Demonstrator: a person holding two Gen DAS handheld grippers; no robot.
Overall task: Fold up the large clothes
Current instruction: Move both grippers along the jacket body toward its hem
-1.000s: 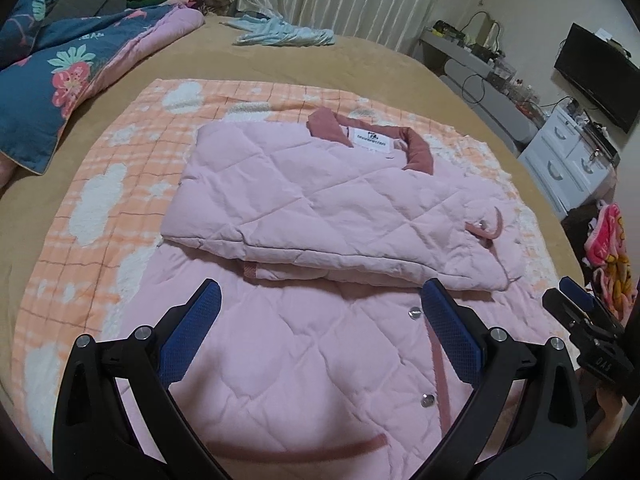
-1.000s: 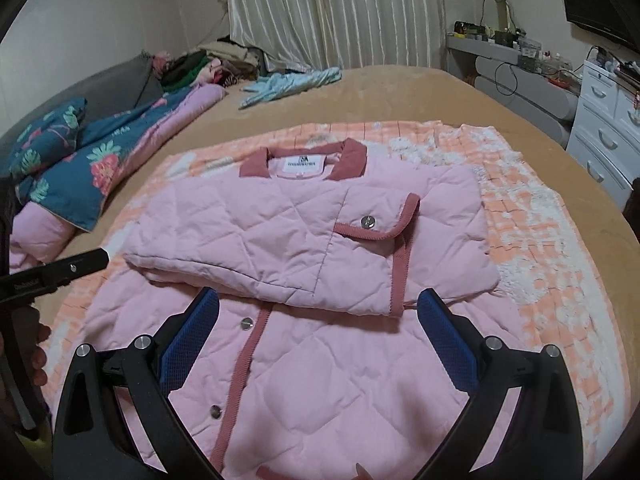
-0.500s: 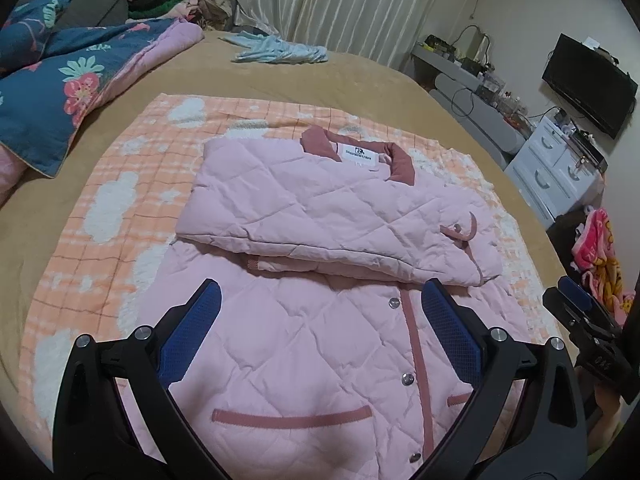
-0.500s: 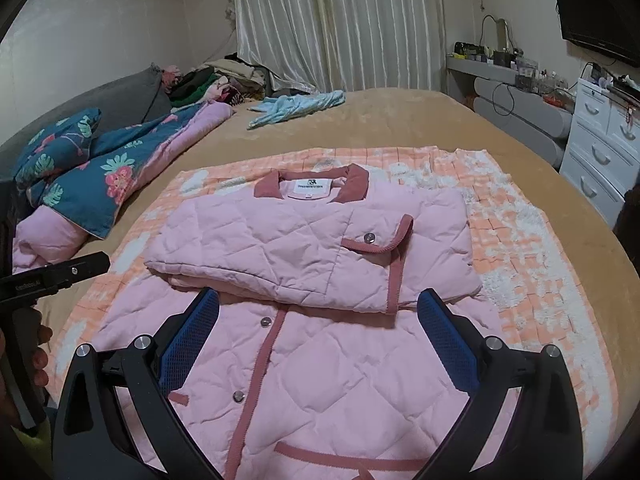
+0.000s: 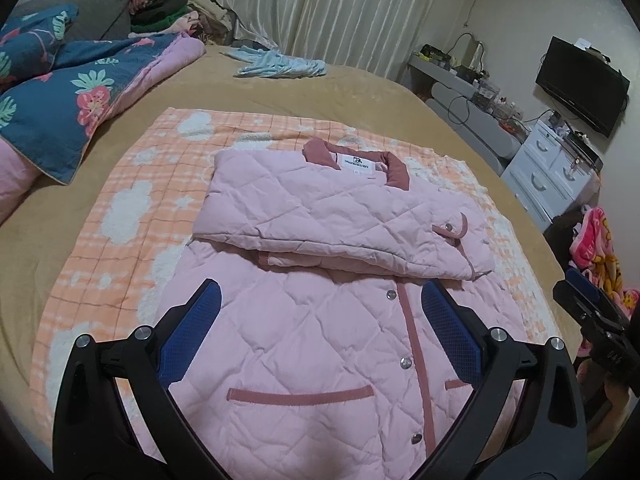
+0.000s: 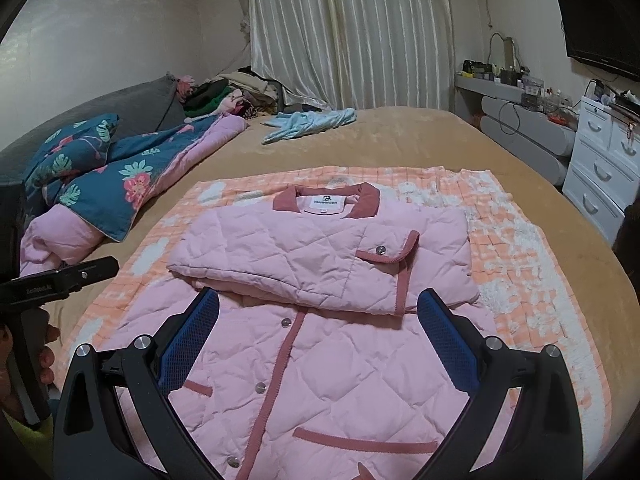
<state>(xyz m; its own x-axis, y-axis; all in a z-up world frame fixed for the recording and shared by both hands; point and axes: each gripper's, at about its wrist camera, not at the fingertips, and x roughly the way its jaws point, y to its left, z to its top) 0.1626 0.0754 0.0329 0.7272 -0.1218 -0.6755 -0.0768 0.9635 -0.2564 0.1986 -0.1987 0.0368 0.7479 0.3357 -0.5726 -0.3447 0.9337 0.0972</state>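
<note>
Both grippers have pulled back toward you and risen since a second ago: more of the jacket's near half shows now, down to the pocket trims, where before only the top snaps were in view

Left gripper (image 5: 318, 320): jaws wide apart, holding nothing, hovering over the near-left part of the pink quilted jacket (image 5: 320, 328). Right gripper (image 6: 318, 330): also spread wide and empty, over the near-right part. Each one shows at the edge of the other's view, so they sit side by side, apart

Jacket lies on the orange checked blanket (image 5: 132, 184) on the tan bed (image 6: 420, 136). Collar (image 6: 326, 200) at the far end, hem nearest you and running out under the frame edge, so its long axis runs near to far, straight away from both tools. Sleeves are already folded across the chest into a thick band (image 6: 320, 256) spanning left to right, just beyond your fingertips

Judgement: sleeve folds look done; what remains is likely the lengthwise fold, hem up to collar or the reverse. That turns on the hem lying below and behind where the jaws point now. You would need to drop to the near corners, the left tool taking the left corner, the right tool the right one; neither is clearly nearer its corner

Risk: padded fabric is bulky, and a shallow pinch may slip; uneven lift would skew the sleeve band
</note>
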